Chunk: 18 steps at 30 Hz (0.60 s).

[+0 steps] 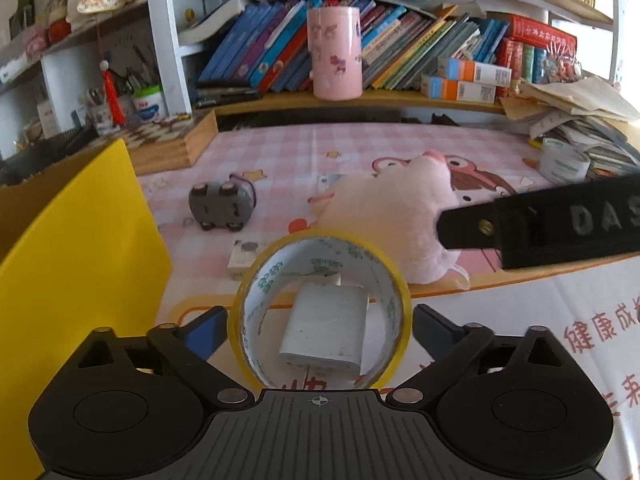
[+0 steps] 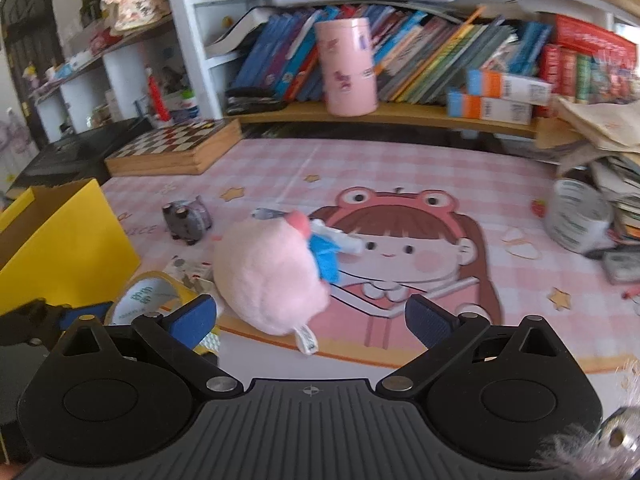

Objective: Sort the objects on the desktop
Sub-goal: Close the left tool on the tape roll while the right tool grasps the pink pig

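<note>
A yellow tape roll (image 1: 248, 292) sits between the fingers of my left gripper (image 1: 320, 320), and both blue pads touch its sides. A white block (image 1: 324, 328) shows inside its ring. The pink plush toy (image 1: 392, 220) lies just beyond on the pink mat, and a black finger (image 1: 472, 228) of the right gripper reaches over it. In the right wrist view my right gripper (image 2: 312, 320) stands open and holds nothing, with the plush toy (image 2: 272, 276) just ahead of its left finger. The tape roll (image 2: 152, 300) is at its lower left.
A yellow box (image 1: 80, 260) stands open at the left. A grey toy car (image 1: 222, 206) lies overturned behind the tape, with a small flat card (image 1: 242, 258) nearer. A white tape roll (image 2: 576, 220) and stacked papers are at the right. The chessboard box (image 2: 176, 148) and bookshelf line the back.
</note>
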Available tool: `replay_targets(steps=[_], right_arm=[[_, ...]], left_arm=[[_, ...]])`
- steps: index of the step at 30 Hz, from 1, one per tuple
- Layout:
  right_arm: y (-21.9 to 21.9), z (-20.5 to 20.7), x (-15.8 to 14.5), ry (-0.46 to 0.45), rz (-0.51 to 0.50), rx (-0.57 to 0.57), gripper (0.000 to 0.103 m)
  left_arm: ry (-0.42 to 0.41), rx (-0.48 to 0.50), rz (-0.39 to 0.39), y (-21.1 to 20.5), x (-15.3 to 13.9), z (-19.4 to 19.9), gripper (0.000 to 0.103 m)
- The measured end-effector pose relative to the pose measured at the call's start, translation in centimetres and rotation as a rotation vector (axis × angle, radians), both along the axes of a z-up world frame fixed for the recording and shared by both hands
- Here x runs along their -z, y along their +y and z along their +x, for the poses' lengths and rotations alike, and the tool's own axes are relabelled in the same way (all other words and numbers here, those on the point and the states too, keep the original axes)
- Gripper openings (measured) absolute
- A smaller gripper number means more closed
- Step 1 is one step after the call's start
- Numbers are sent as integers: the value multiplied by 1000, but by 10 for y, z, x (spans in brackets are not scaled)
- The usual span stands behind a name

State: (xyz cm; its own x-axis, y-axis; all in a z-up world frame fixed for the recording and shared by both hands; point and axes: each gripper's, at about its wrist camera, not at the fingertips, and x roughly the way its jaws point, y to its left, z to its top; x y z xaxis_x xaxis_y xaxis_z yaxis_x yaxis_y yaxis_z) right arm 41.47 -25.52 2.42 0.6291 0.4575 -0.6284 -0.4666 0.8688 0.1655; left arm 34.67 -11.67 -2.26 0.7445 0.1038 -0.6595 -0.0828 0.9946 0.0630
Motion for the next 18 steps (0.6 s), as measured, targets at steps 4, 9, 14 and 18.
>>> replay_targets(steps=[4,9,14,18], right_arm=[[15,16,4,2,-16,-48,100],[33,30,10,-4,-51,-97,100],[46,36,15,-2,-67,-154,85],[55,41,23,18,-92,-162,68]], left_arm=[[3,8,-18,3,3,-2,86],[-13,-18,-28,6,-6,-20,85],[-31,-61,-85,15,-21,-54,85],[-51,-104,-129,23,-32,-77,85]])
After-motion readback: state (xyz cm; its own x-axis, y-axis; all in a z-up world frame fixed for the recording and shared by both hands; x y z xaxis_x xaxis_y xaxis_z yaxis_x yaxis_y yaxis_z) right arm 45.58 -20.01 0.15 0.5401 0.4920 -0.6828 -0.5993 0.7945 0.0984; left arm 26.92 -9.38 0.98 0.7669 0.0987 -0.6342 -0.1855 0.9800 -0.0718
